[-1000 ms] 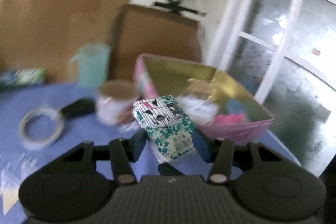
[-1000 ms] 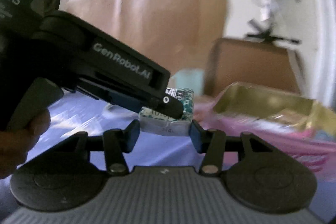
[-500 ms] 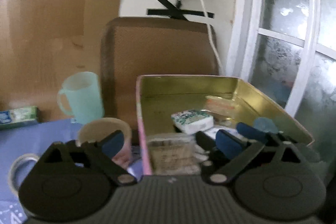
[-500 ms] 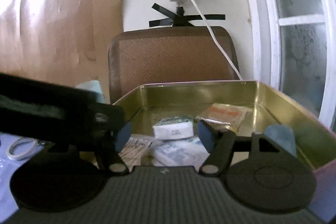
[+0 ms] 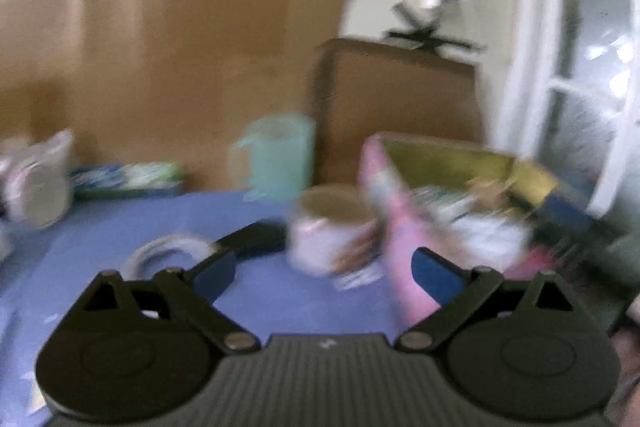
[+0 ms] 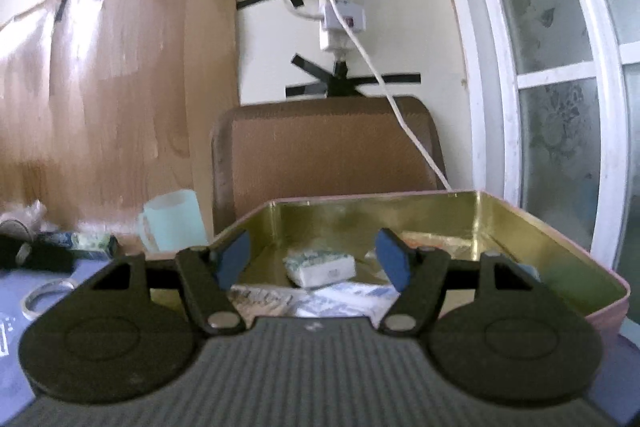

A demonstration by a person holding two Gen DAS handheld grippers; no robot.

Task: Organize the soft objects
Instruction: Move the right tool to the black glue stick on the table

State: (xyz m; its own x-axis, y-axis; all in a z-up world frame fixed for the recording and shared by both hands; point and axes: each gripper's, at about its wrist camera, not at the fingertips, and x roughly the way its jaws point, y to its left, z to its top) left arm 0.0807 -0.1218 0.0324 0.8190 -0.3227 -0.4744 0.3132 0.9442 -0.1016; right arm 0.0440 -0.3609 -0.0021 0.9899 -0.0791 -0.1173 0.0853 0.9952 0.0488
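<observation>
Left wrist view: the picture is smeared by motion. My left gripper (image 5: 324, 273) has its jaws spread wide with nothing between them, above a blue tablecloth (image 5: 100, 227). Ahead I make out a pale cup (image 5: 332, 235), a roll of tape (image 5: 168, 255), a mint green mug (image 5: 276, 155) and, at right, the pink tin (image 5: 404, 259) with its gold lining. Soft packets show inside it only as blurred pale shapes. I judge the next pickup should wait until this view steadies, because I cannot yet pick out any soft item lying on the cloth.

Right wrist view: this one is sharp. My right gripper (image 6: 314, 261) is also spread and empty, poised over the near edge of the pink tin. A green-and-white tissue pack (image 6: 320, 267) lies flat on the gold floor, apart from both pads, with flat sachets (image 6: 352, 301) nearer me. An orange packet (image 6: 432, 241) rests toward the far wall. To do this well, I would lift the right gripper straight up and back, keeping the pads clear of the rim so the tin does not slide on the cloth.
</observation>
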